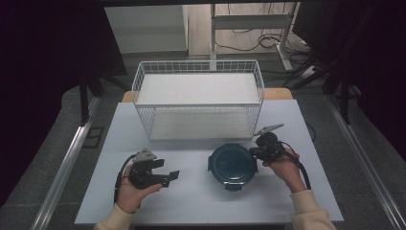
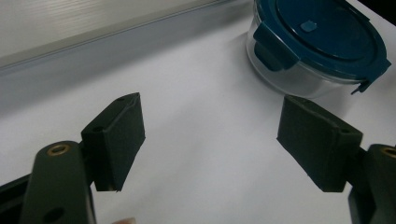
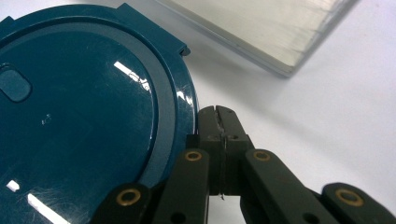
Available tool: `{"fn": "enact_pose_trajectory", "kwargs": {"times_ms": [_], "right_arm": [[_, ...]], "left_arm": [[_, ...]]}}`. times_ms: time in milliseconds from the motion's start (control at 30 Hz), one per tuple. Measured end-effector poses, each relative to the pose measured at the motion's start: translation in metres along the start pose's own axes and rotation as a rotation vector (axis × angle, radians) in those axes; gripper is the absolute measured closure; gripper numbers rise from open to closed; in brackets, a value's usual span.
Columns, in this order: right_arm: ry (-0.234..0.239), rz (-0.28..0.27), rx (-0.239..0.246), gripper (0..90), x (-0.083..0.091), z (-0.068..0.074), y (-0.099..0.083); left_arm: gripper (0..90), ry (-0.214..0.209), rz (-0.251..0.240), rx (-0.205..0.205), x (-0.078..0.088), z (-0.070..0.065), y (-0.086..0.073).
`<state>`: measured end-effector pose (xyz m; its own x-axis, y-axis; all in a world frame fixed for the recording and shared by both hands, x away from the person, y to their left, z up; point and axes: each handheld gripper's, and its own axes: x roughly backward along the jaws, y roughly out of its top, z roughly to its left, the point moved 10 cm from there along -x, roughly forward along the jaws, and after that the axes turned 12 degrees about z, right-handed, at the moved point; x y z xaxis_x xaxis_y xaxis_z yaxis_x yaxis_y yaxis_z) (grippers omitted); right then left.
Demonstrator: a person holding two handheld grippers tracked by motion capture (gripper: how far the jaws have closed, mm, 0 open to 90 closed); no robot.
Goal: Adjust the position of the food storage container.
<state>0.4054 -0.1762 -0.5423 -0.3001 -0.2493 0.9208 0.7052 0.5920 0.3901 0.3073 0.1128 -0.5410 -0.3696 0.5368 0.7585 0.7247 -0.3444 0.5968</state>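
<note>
High view – container: The round container (image 1: 232,166) with its dark blue lid sits on the table (image 1: 191,196), between your two grippers and in front of the wire basket (image 1: 198,98).
High view – left gripper: Your left gripper (image 1: 168,178) is held low over the table, well apart from the container, jaws pointing toward it. Judged: a standby position that leaves the approach clear.
High view – right gripper: Your right gripper (image 1: 252,152) is at the container's rim, on the side nearest the basket corner.
Left gripper view – jaws: Both pads stand wide apart with bare table between them; nothing is held.
Left gripper view – container: The container (image 2: 317,44) lies ahead of the jaws and toward the right pad, not yet between them. The clear wall and the lid's latch tabs are visible.
Right gripper view – jaws: The right gripper (image 3: 220,122) has its pads pressed together, face to face. You cannot tell whether anything thin is pinched; none is visible.
Right gripper view – lid: The lid (image 3: 84,112) lies just beside the closed tips, on their left; the tips touch or nearly touch its edge. Judged: placed to work the rim or a latch.
Right gripper view – basket: The basket's pale floor panel (image 3: 271,28) lies beyond the tips.
</note>
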Motion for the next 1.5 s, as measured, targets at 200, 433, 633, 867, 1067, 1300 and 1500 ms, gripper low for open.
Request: {"fn": "enact_pose_trajectory", "kwargs": {"times_ms": [200, 433, 633, 867, 1067, 1300, 1500], "right_arm": [[0.013, -0.001, 0.017, 90.0, -0.002, 0.01, 0.003], [0.035, -0.007, 0.05, 90.0, -0.005, 0.026, 0.008], [0.038, -0.013, 0.061, 90.0, -0.006, 0.033, 0.009], [0.063, -0.012, 0.072, 90.0, -0.008, 0.043, 0.011], [0.095, -0.008, 0.087, 90.0, -0.009, 0.058, 0.012], [0.125, -0.003, 0.104, 90.0, -0.011, 0.069, 0.014], [0.128, -0.009, 0.118, 89.9, -0.012, 0.07, 0.014]], "left_arm": [[22.9, 0.002, -0.003, 0.001, 0.001, 0.001, 0.0], [22.9, 0.004, -0.002, 0.002, 0.001, 0.001, 0.0], [22.9, 0.006, -0.003, 0.001, 0.002, 0.002, 0.0], [22.9, 0.006, -0.007, 0.007, 0.003, 0.003, 0.001], [23.0, 0.006, -0.007, 0.006, 0.003, 0.003, 0.001], [23.0, 0.007, -0.004, 0.005, 0.002, 0.003, 0.0], [23.2, 0.011, -0.011, 0.007, 0.003, 0.005, 0.0]]}}
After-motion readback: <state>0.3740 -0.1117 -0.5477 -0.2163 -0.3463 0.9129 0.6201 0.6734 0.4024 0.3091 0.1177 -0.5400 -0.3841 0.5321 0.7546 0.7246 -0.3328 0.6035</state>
